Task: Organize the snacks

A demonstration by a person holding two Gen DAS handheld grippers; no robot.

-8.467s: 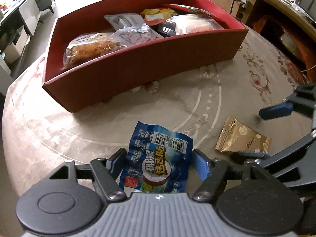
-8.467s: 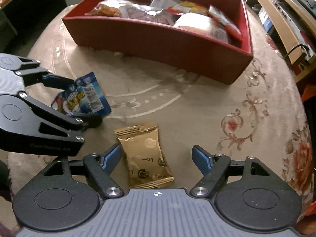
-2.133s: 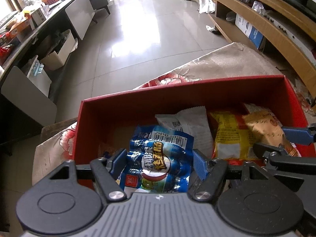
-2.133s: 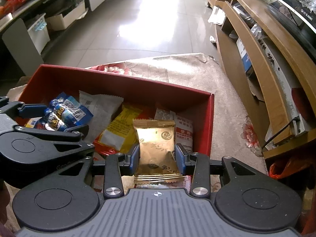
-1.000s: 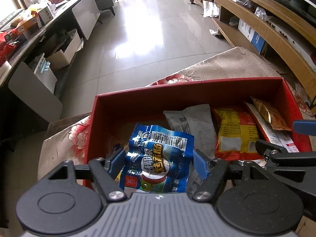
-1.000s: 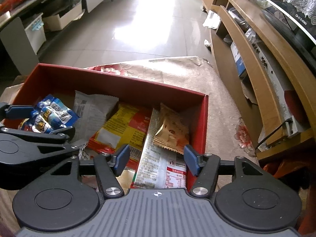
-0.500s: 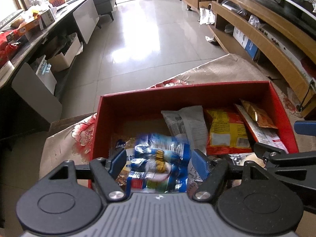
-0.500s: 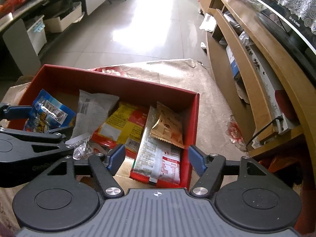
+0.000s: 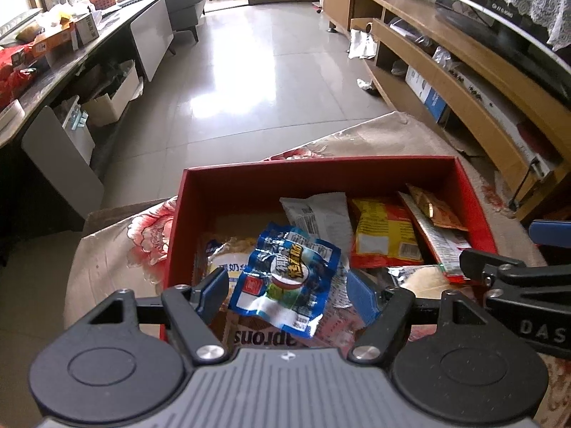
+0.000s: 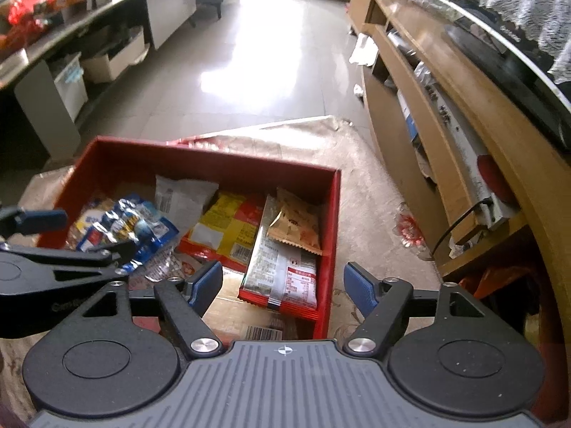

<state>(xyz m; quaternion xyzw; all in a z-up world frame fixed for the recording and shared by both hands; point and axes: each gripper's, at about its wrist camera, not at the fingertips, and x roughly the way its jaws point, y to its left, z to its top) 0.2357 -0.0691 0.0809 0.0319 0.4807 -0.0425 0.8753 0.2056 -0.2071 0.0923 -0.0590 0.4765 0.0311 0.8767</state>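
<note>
A red box on the cloth-covered table holds several snack packets. The blue snack packet lies loose on top of the others in the box's left part, below and between the open fingers of my left gripper. The gold packet lies tilted at the box's right side on a long red-edged packet. My right gripper is open and empty above the box's near right corner.
A yellow-red packet and a grey-white packet lie mid-box. A flowered beige cloth covers the table. A wooden TV shelf stands right; a counter with boxes left; tiled floor beyond.
My left gripper opened and let the blue packet fall into the box. My right gripper, which dropped the gold packet earlier, has drawn back and up. Both views now sit higher.
</note>
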